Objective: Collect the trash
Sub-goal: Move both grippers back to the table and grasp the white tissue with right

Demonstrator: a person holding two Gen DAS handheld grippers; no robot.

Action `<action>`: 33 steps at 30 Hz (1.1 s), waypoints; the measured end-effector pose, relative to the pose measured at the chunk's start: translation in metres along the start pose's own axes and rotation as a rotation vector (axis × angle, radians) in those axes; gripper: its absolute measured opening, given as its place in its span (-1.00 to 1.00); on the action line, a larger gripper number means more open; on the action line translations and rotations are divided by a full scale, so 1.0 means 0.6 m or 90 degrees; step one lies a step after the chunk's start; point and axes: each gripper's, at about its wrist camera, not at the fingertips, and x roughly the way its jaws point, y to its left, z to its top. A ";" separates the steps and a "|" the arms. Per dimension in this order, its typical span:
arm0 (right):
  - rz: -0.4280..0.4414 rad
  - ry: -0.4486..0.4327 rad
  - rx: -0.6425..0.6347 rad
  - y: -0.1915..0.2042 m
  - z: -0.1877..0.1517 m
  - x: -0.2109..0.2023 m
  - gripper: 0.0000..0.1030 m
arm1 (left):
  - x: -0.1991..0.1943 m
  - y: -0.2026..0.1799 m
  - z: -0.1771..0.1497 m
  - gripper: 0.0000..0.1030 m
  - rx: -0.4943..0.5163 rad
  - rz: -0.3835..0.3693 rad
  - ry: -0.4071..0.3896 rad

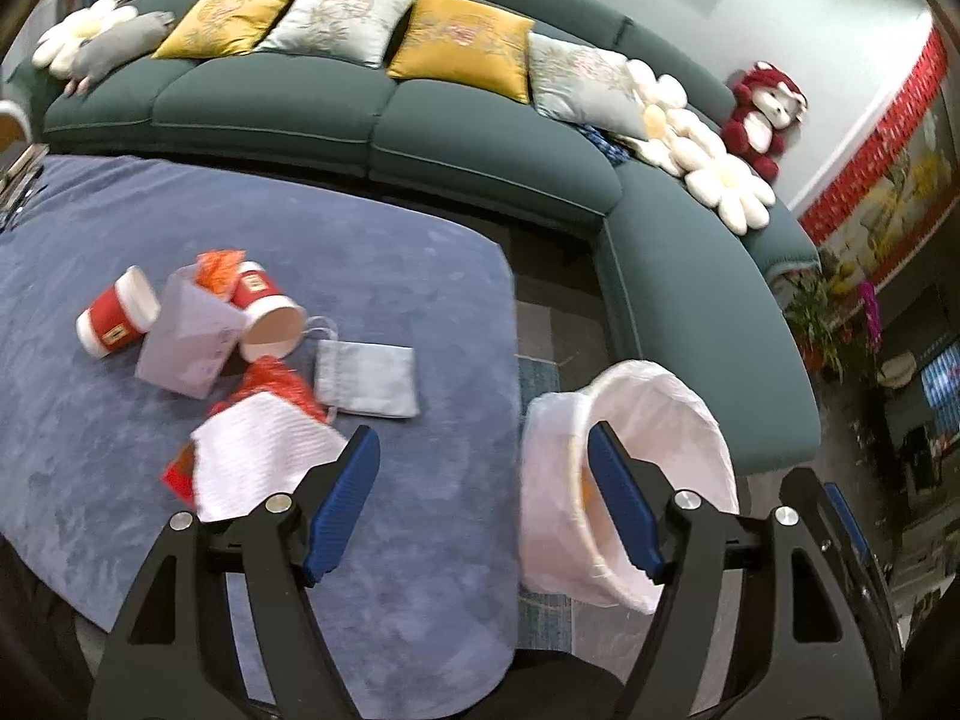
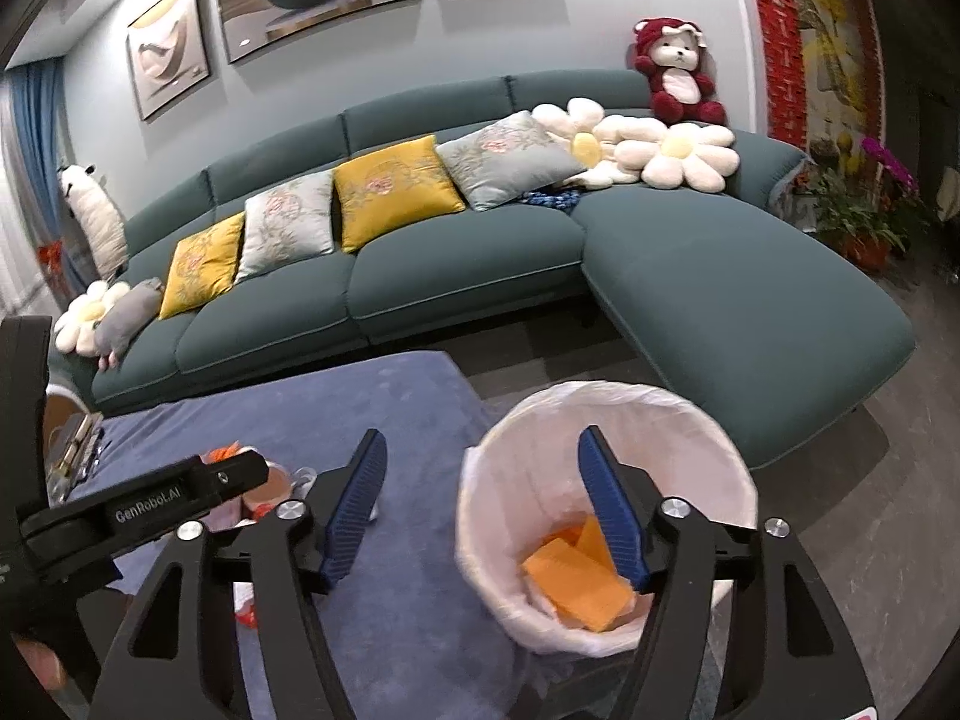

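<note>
Two claws stand wide, nothing between their pads. Ahead of the left claw (image 1: 483, 501), up and to its left on the blue worktop (image 1: 360, 276), lies the trash: two red cups (image 1: 117, 315) on their sides, a pale box (image 1: 186, 339) between them, a grey pouch (image 1: 369, 378) and, nearest the left finger, a white ribbed sheet (image 1: 252, 456) over red scraps (image 1: 273, 381). That finger hides the sheet's near corner, and what the orange bit behind the box is cannot be made out.

To the right of the left claw, off the worktop's edge, stands the white-lined bin (image 1: 648, 420); its right finger crosses the rim and hides most of the inside.

Below the right claw (image 2: 480, 504) the bin (image 2: 606, 420) shows orange cards (image 2: 579, 576) at its bottom, partly behind the right finger. To that claw's left, the left claw's black body (image 2: 150, 498) covers nearly all the trash; only orange and pale bits peek past it. Beyond both runs a green sofa (image 2: 468, 258), blurred at the edges.
</note>
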 end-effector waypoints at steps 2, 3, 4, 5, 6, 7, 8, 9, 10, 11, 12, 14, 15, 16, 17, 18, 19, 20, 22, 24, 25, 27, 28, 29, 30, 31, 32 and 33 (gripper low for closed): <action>0.007 0.002 -0.009 0.019 -0.004 -0.001 0.30 | -0.006 0.020 0.000 0.33 -0.008 0.006 -0.002; 0.012 0.004 -0.015 0.031 -0.007 -0.002 0.30 | -0.011 0.036 0.000 0.33 -0.016 0.010 -0.004; 0.015 0.006 -0.019 0.039 -0.008 -0.002 0.31 | -0.014 0.049 -0.001 0.33 -0.022 0.014 -0.005; 0.019 0.007 -0.022 0.048 -0.011 -0.003 0.33 | -0.017 0.061 -0.002 0.34 -0.029 0.017 -0.005; 0.025 0.010 -0.027 0.060 -0.014 -0.003 0.34 | -0.020 0.076 -0.003 0.34 -0.035 0.021 -0.005; 0.028 0.011 -0.032 0.070 -0.016 -0.003 0.35 | -0.023 0.091 -0.004 0.34 -0.040 0.025 -0.004; 0.031 0.013 -0.036 0.080 -0.019 -0.003 0.35 | -0.025 0.101 -0.005 0.34 -0.043 0.029 -0.003; 0.034 0.015 -0.040 0.088 -0.022 -0.003 0.35 | -0.027 0.115 -0.007 0.34 -0.046 0.035 -0.002; 0.039 0.019 -0.046 0.101 -0.026 -0.002 0.35 | -0.030 0.127 -0.009 0.34 -0.048 0.040 -0.003; 0.043 0.022 -0.052 0.112 -0.030 -0.001 0.35 | -0.033 0.140 -0.012 0.34 -0.051 0.047 -0.004; 0.047 0.026 -0.058 0.123 -0.034 0.001 0.35 | -0.035 0.153 -0.015 0.35 -0.053 0.054 -0.005; 0.052 0.033 -0.068 0.141 -0.039 0.005 0.35 | -0.040 0.181 -0.019 0.35 -0.055 0.064 -0.004; 0.057 0.037 -0.074 0.153 -0.044 0.008 0.35 | -0.042 0.189 -0.021 0.35 -0.055 0.069 -0.003; 0.060 0.040 -0.078 0.162 -0.049 0.010 0.35 | -0.044 0.200 -0.022 0.35 -0.056 0.074 -0.004; 0.063 0.044 -0.083 0.172 -0.053 0.013 0.35 | -0.046 0.213 -0.024 0.35 -0.055 0.080 -0.005; 0.066 0.049 -0.088 0.183 -0.058 0.017 0.35 | -0.048 0.224 -0.026 0.35 -0.053 0.086 -0.005; 0.069 0.054 -0.093 0.193 -0.063 0.020 0.35 | -0.049 0.230 -0.027 0.35 -0.052 0.090 -0.006; 0.072 0.059 -0.099 0.203 -0.068 0.025 0.35 | -0.050 0.239 -0.029 0.35 -0.050 0.095 -0.006; 0.076 0.067 -0.110 0.222 -0.077 0.032 0.35 | -0.050 0.264 -0.032 0.35 -0.050 0.108 -0.003; 0.079 0.077 -0.118 0.236 -0.084 0.042 0.35 | -0.049 0.284 -0.035 0.35 -0.056 0.112 0.001; 0.082 0.084 -0.124 0.246 -0.088 0.048 0.35 | -0.049 0.298 -0.037 0.35 -0.063 0.114 0.004; 0.083 0.095 -0.132 0.261 -0.097 0.061 0.35 | -0.045 0.320 -0.040 0.35 -0.074 0.116 0.009; 0.084 0.103 -0.137 0.270 -0.102 0.069 0.35 | -0.043 0.330 -0.041 0.36 -0.079 0.119 0.012; 0.084 0.109 -0.140 0.278 -0.107 0.076 0.35 | -0.042 0.337 -0.043 0.35 -0.082 0.122 0.014; 0.084 0.117 -0.142 0.286 -0.112 0.084 0.35 | -0.039 0.348 -0.045 0.35 -0.086 0.124 0.018; 0.084 0.123 -0.144 0.292 -0.115 0.091 0.35 | -0.037 0.357 -0.047 0.35 -0.088 0.127 0.021; 0.084 0.130 -0.146 0.298 -0.120 0.099 0.35 | -0.034 0.365 -0.049 0.36 -0.090 0.131 0.025; 0.084 0.136 -0.147 0.303 -0.123 0.105 0.35 | -0.031 0.372 -0.052 0.36 -0.092 0.133 0.028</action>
